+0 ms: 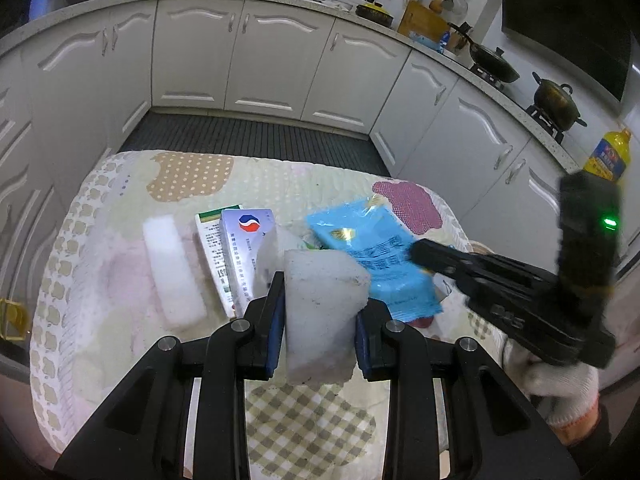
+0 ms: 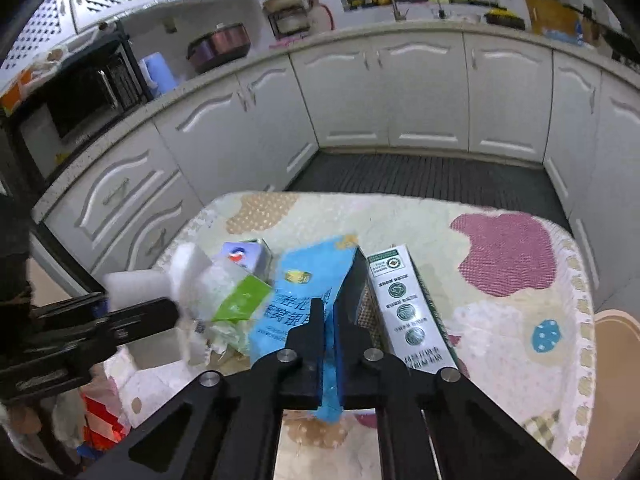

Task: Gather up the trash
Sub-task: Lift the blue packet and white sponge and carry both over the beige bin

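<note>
White foam chunk (image 1: pixel 320 312) held upright off the table — blue packet (image 2: pixel 296 304) pinched by its edge

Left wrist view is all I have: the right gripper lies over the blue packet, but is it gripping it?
Observer: Yes. In the right wrist view the right gripper is shut on the blue packet, with the packet's edge between its pads.
Operator: Is anything hidden behind that gripper?
Observer: A long white box with green seals lies on the tablecloth, close beside the gripper, on its right in that view.
</note>
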`<state>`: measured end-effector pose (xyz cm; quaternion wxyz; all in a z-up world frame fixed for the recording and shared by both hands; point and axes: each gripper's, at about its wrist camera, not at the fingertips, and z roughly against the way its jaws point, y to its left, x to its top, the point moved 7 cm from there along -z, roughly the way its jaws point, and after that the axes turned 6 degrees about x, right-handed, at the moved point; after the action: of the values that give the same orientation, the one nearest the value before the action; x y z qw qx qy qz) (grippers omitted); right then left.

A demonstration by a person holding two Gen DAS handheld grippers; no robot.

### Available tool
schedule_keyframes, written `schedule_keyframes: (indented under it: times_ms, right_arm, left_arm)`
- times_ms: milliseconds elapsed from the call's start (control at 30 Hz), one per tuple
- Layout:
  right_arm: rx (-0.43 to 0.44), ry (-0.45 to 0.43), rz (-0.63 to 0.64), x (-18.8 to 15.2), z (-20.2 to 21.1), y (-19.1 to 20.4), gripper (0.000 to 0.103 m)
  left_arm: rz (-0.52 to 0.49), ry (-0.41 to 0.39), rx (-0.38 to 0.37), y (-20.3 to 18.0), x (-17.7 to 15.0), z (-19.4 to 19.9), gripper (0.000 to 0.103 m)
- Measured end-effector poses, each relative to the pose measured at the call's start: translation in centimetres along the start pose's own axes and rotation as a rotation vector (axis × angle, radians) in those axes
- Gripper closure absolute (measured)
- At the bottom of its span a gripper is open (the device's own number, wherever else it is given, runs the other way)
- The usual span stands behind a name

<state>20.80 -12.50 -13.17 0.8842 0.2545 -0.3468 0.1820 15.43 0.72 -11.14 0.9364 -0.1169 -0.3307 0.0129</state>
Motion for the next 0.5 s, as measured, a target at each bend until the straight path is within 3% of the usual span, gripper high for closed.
schedule_keyframes:
  times_ms: [500]
  right_arm:
    - [0.023, -0.11, -0.005, -2.0, 6.6, 1.5, 0.102]
  left_arm:
    - [-0.028, -0.01, -0.002, -1.6, -1.1, 1.0, 0.076]
